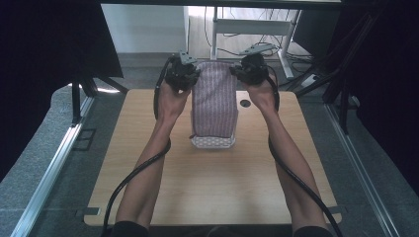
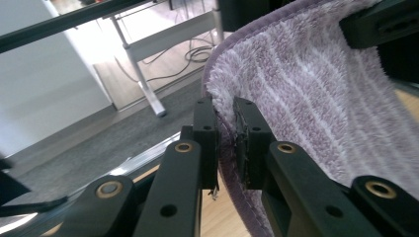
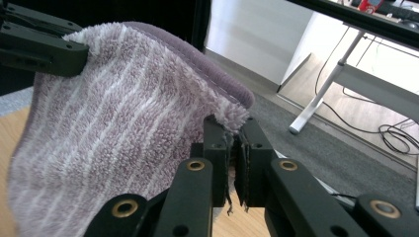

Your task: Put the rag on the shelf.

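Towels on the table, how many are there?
2: a purple striped towel held up at its far corners, and a white patterned one folded beneath its near end. More may be hidden underneath.

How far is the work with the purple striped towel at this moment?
Done: both far corners are gripped, the left gripper and the right gripper each shut on the purple striped fluffy towel. In hand: those corners are lifted above the wooden table, while the near end lies on a white patterned cloth. Left: probably laying or folding the towel; it is neither flat nor folded yet.
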Demonstrator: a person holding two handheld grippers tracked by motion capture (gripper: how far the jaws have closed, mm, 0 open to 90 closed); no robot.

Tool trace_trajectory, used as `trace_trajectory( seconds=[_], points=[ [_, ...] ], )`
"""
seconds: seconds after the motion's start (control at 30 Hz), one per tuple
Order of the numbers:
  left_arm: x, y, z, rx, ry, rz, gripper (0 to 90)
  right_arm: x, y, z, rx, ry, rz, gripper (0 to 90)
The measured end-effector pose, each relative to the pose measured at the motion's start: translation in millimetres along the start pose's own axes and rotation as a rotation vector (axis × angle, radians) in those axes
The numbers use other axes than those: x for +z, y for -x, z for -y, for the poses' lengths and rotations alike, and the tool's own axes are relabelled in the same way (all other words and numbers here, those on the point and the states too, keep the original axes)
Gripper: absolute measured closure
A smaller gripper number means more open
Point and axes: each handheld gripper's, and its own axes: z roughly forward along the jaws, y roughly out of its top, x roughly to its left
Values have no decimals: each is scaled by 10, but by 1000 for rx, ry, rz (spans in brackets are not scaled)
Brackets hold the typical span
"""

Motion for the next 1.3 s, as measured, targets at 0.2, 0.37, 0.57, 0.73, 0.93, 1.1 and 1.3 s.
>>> trace_trajectory(
  seconds=[0.2,0.37,0.57,0.73,0.93,1.1,1.3],
  points=[
    [160,-2,88,6,-46,-19,800,183,33,88,15,-28,-5,841],
    [290,4,177,19,-104,-21,793,335,32,219,28,-73,-11,835],
    [449,11,297,27,-164,-15,790,469,39,364,52,-112,-21,824],
    [572,11,392,20,-207,23,781,549,47,471,70,-151,-25,801],
    [625,-65,514,-18,-229,48,594,561,138,602,132,-177,-32,686],
    [531,-140,524,-39,-193,26,482,507,194,660,160,-177,-39,631],
    [406,-201,529,-44,-166,26,387,430,199,684,167,-175,-77,547]
  ],
)
